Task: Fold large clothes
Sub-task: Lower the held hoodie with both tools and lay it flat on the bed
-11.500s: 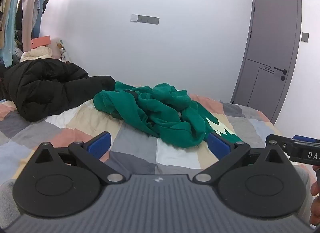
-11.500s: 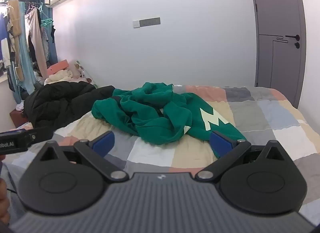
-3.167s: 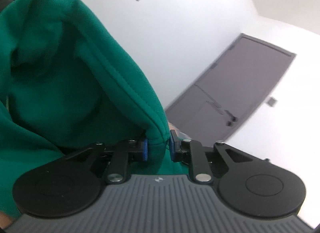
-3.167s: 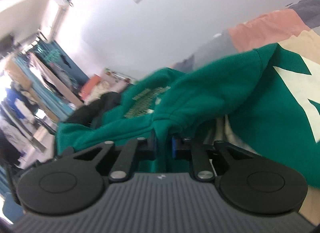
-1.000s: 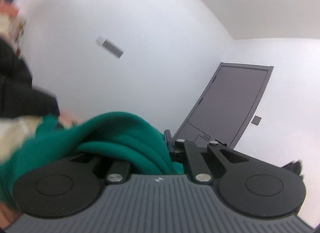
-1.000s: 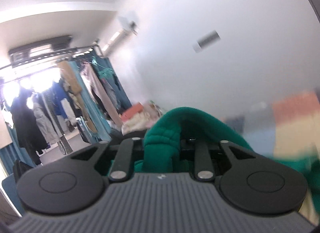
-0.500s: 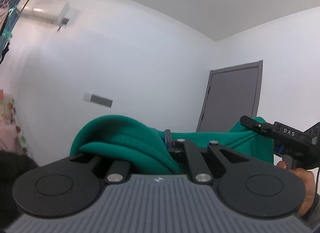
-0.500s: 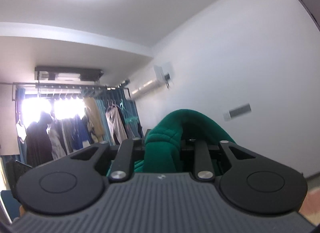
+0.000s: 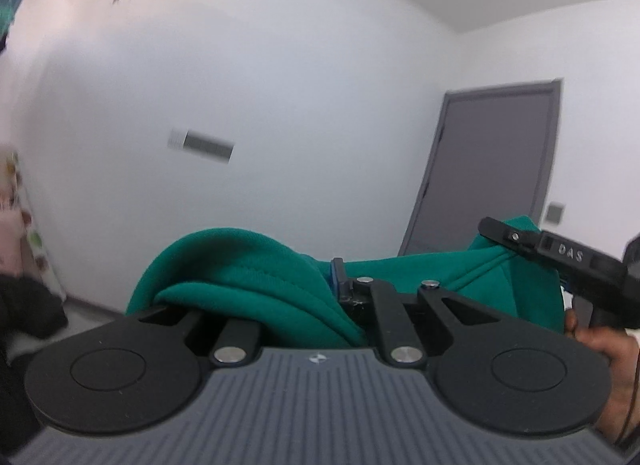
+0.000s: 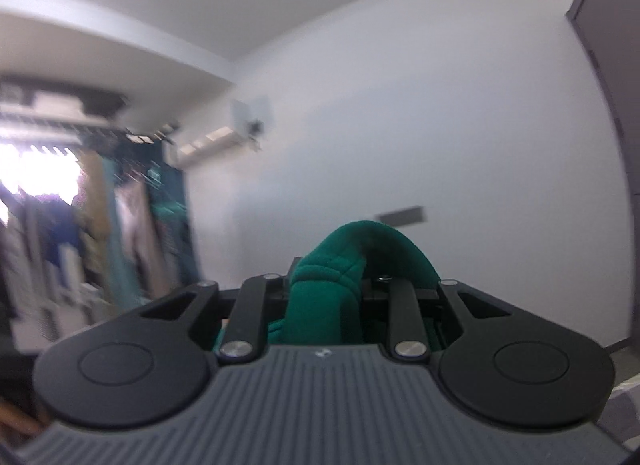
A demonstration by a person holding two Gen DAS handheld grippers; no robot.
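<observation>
Left wrist cam: I had the left gripper (image 9: pixel 320 285) clamped on the green hoodie (image 9: pixel 248 277), jaws pinching fabric, while my right gripper (image 10: pixel 326 285) gripped another bunch.

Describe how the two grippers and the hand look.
Both grippers, left and right, are black, with round discs, silver pivot screws and a ribbed grey body. The right one bears white "DAS" lettering; a bare hand grips it, thin cable alongside.
</observation>
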